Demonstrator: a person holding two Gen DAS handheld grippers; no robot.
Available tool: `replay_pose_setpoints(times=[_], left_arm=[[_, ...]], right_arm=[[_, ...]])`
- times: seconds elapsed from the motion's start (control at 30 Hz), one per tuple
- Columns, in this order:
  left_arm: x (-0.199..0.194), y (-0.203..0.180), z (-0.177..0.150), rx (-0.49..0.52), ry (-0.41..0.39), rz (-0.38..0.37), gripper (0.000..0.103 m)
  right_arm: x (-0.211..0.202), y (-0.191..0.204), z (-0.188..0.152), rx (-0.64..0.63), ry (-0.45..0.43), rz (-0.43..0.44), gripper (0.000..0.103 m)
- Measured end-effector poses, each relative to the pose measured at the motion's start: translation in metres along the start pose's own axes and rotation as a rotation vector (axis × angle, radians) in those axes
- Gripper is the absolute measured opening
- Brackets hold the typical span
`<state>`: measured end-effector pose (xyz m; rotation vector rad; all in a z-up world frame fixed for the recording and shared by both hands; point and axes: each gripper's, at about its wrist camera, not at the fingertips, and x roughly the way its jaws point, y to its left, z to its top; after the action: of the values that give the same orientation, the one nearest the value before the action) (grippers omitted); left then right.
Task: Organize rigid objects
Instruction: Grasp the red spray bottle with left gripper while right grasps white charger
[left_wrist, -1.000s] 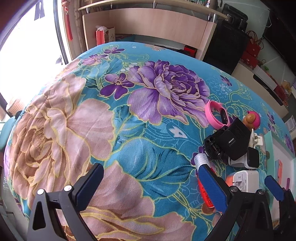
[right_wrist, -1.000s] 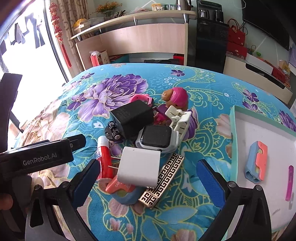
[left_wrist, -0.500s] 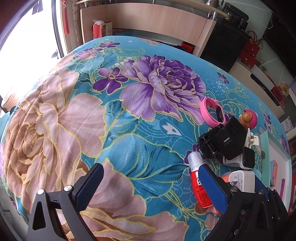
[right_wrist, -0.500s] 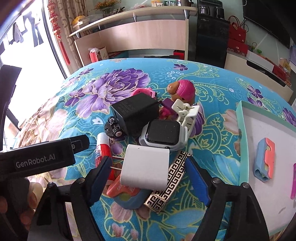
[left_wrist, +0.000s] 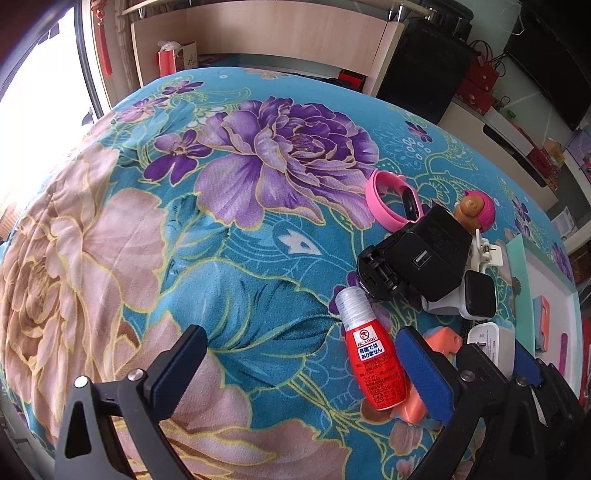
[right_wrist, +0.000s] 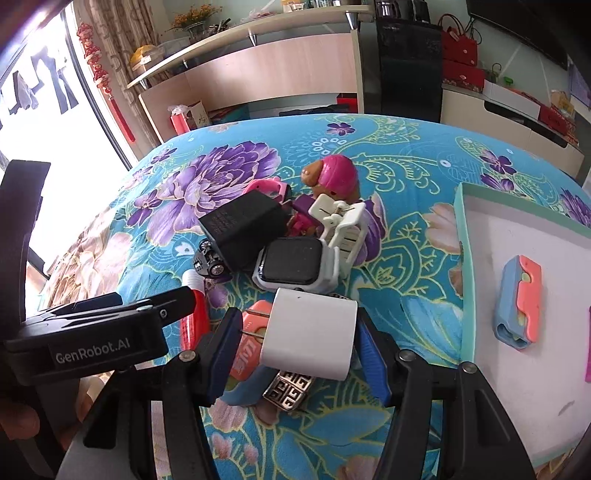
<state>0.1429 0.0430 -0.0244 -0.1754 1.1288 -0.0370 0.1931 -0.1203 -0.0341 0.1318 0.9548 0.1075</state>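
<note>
The right gripper is closing its blue fingers around a white charger; whether the pads already press its sides I cannot tell. The charger tops a pile on the flowered blanket, near the tray at the blanket's right edge. The left gripper hangs released, its fingers spread wide over bare blanket, a red bottle just inside its right finger.
</note>
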Motion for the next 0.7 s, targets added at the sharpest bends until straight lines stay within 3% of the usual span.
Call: replay_pose_setpoints(times=[0.2, 0.4, 0.47, 0.57, 0.63, 0.7], left_arm=[[0.007, -0.004, -0.002, 0.025, 0.013, 0.019, 0.103], [0.018, -0.025, -0.007, 0.153, 0.018, 0.145, 0.098], [0.016, -0.028, -0.007, 0.171, 0.007, 0.131, 0.091], [0.011, -0.03, -0.005, 0.187, -0.006, 0.102, 0.07], [0.009, -0.032, -0.005, 0.203, -0.012, 0.078, 0.049], [0.008, -0.034, -0.005, 0.211, -0.015, 0.059, 0.038]], right_arm=[[-0.008, -0.028, 0.001, 0.08, -0.018, -0.029, 0.061], [-0.011, -0.043, 0.002, 0.126, -0.025, -0.043, 0.061], [-0.011, -0.043, 0.002, 0.125, -0.027, -0.04, 0.061], [-0.011, -0.043, 0.002, 0.125, -0.029, -0.04, 0.061], [-0.012, -0.044, 0.002, 0.13, -0.029, -0.041, 0.061], [-0.012, -0.045, 0.002, 0.133, -0.031, -0.038, 0.061]])
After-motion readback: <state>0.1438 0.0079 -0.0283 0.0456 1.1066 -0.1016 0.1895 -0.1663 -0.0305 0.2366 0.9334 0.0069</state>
